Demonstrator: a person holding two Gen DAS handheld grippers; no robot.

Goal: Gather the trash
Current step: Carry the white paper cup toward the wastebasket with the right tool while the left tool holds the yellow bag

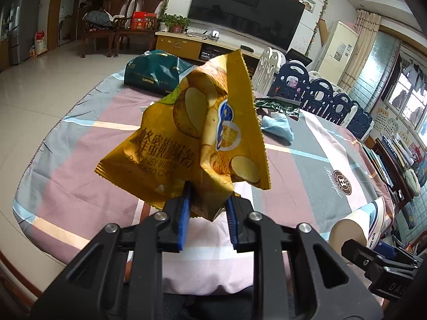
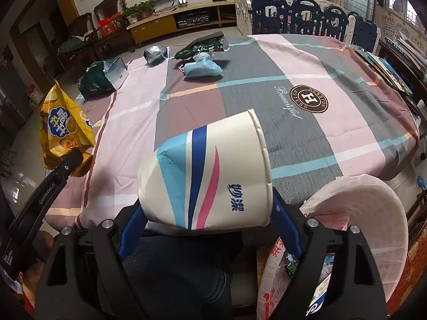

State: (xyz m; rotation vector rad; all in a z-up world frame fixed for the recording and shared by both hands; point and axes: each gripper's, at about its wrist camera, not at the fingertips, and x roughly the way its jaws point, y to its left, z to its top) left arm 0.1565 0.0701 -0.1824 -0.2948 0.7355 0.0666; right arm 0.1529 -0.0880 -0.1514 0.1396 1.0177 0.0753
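Note:
My left gripper (image 1: 208, 200) is shut on a crumpled yellow potato chip bag (image 1: 192, 138) and holds it above the near edge of the table; the bag also shows in the right wrist view (image 2: 64, 128). My right gripper (image 2: 208, 208) is shut on a white paper cup (image 2: 208, 178) with blue and pink stripes, held on its side above the table's near edge; the cup also shows in the left wrist view (image 1: 355, 226). A white trash bag (image 2: 360, 213) stands open just right of the right gripper, with rubbish inside.
On the checked tablecloth (image 2: 267, 93) lie a blue face mask (image 2: 202, 69), a dark green wrapper (image 2: 202, 45), a crumpled silver wrapper (image 2: 156, 53) and a dark green gift bag (image 2: 104, 78). Books lie at the table's right edge (image 2: 389, 72). A play fence (image 2: 307, 13) stands behind.

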